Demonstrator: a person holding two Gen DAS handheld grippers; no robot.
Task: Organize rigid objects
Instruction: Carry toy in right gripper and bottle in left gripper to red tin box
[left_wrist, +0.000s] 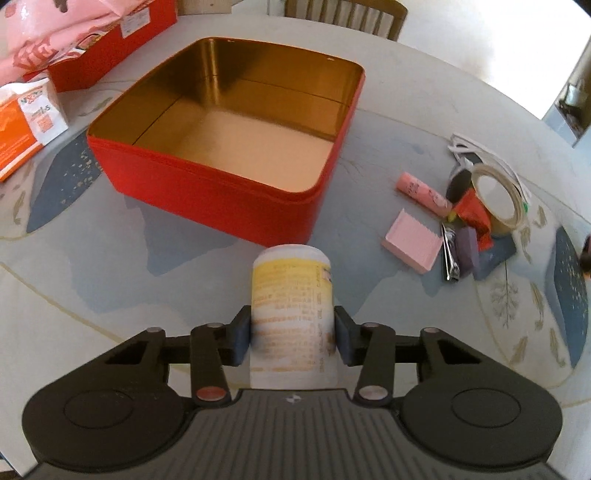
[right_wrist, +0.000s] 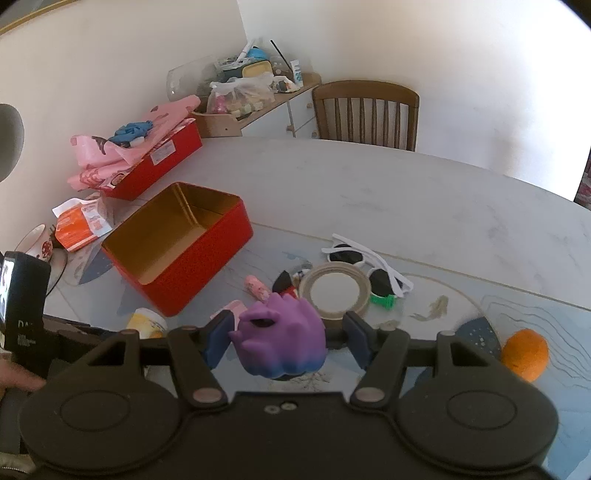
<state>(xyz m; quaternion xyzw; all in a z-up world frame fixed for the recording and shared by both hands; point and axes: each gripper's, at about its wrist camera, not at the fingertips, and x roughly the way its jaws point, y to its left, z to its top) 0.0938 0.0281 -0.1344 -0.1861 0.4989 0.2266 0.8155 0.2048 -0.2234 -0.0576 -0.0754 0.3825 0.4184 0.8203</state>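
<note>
Tin (left_wrist: 207, 192), red outside and gold inside, is seen open in the upper middle of the left wrist frame, on the table (left_wrist: 92, 266). Below it, a white and yellow bottle (left_wrist: 291, 314) is clamped in the left gripper (left_wrist: 293, 334). At right lies a tape roll (left_wrist: 496, 199). In the right wrist frame, a purple toy (right_wrist: 280, 338) is pinched at centre by the right gripper (right_wrist: 286, 339).

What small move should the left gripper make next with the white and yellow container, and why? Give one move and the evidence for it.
Probably lift the container and carry it forward over the open red tin. The left gripper has its pads against the container's sides, the tin stands directly beyond it with nothing inside, and the right gripper holds a purple toy apart from that path.
</note>
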